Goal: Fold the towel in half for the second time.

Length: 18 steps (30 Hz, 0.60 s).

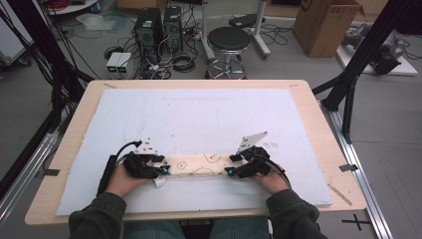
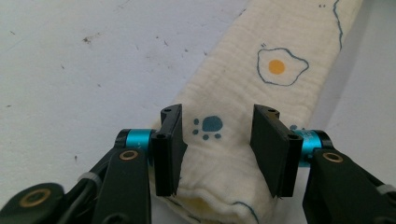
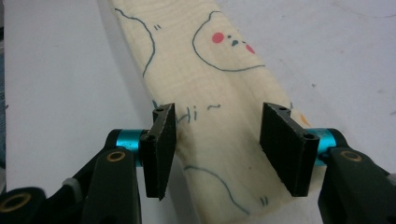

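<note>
Flanking one cloth [image 1: 199, 164], two grippers

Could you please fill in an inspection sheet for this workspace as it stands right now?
Surface: wooden table under a white mat, lightly speckled.
Job's things: folded cream cloth with fried-egg and paw prints, lying flat in a long strip.
Clutter: nothing seen on the mat.
Grippers: left tool and right tool open, each straddling a cloth end.
Cables: black cable loops off the left tool.
Surroundings: stool, computer towers, cardboard box.
</note>
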Each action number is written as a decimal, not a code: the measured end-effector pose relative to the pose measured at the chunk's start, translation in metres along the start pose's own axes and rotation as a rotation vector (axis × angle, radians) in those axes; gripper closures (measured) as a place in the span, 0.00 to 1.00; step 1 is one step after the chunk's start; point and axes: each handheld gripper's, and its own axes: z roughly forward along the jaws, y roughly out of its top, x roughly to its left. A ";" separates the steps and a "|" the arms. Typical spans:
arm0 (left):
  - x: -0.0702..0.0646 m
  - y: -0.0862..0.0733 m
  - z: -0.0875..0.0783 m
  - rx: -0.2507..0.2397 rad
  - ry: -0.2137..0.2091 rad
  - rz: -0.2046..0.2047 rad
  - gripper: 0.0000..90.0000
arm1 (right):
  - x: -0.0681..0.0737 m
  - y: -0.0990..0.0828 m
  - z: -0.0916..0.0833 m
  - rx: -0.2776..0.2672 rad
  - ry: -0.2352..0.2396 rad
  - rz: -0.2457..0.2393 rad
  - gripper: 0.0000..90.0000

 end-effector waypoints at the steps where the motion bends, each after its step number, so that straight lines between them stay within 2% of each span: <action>1: 0.000 0.000 0.000 0.000 0.000 0.000 0.60 | 0.000 -0.001 -0.002 -0.003 -0.002 -0.001 0.50; 5: -0.001 0.001 -0.003 -0.010 0.007 0.001 0.58 | -0.001 -0.006 -0.006 -0.009 -0.015 0.002 0.50; 10: -0.002 0.001 -0.014 -0.064 -0.016 -0.010 0.57 | 0.000 -0.010 -0.012 -0.031 -0.019 -0.001 0.49; 18: -0.001 -0.010 -0.018 -0.058 -0.016 -0.021 0.57 | 0.000 -0.015 -0.017 -0.040 -0.023 0.010 0.49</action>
